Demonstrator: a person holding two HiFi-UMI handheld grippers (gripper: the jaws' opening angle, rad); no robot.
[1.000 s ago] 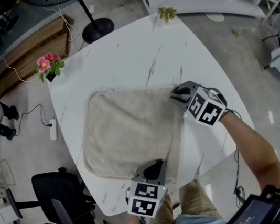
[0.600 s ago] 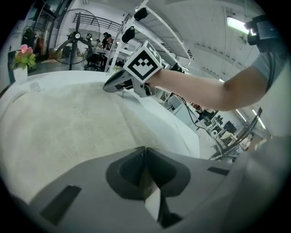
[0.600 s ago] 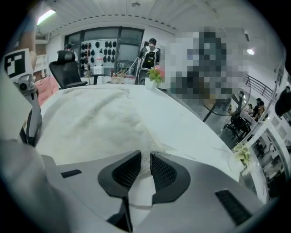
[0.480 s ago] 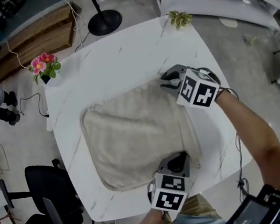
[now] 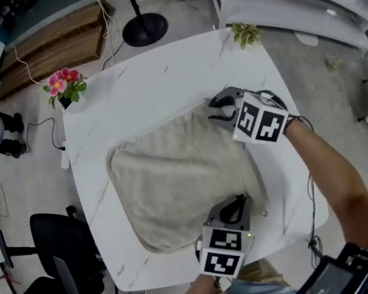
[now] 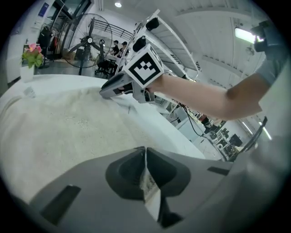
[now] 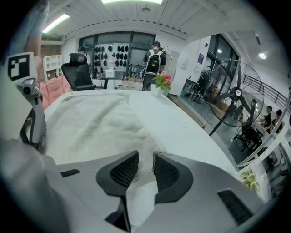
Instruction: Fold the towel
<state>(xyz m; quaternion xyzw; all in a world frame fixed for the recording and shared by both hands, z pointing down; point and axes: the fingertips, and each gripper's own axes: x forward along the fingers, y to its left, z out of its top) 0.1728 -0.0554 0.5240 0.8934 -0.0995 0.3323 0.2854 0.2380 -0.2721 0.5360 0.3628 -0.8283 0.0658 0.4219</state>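
Note:
A beige towel (image 5: pixel 175 179) lies spread flat on the white table (image 5: pixel 158 77). At the towel's near right corner, my left gripper (image 5: pixel 235 202) is shut, and in the left gripper view (image 6: pixel 144 150) a thin strip of towel edge is pinched between its jaws. My right gripper (image 5: pixel 216 108) sits at the far right corner. Its jaws (image 7: pixel 145 159) have just been opening and stand apart. The towel corner (image 7: pixel 136 136) lies in the gap between them, and the pads do not press on it.
A pot of pink flowers (image 5: pixel 65 86) stands on the table's far left corner and a small green plant (image 5: pixel 246 31) on its far right corner. A black office chair (image 5: pixel 61 247) is beside the table's left edge, and a fan stand (image 5: pixel 143 29) is beyond the table.
Both grippers have shifted along the table with the towel's right edge. The right gripper's jaws have spread apart, while the left's stay closed on the edge.

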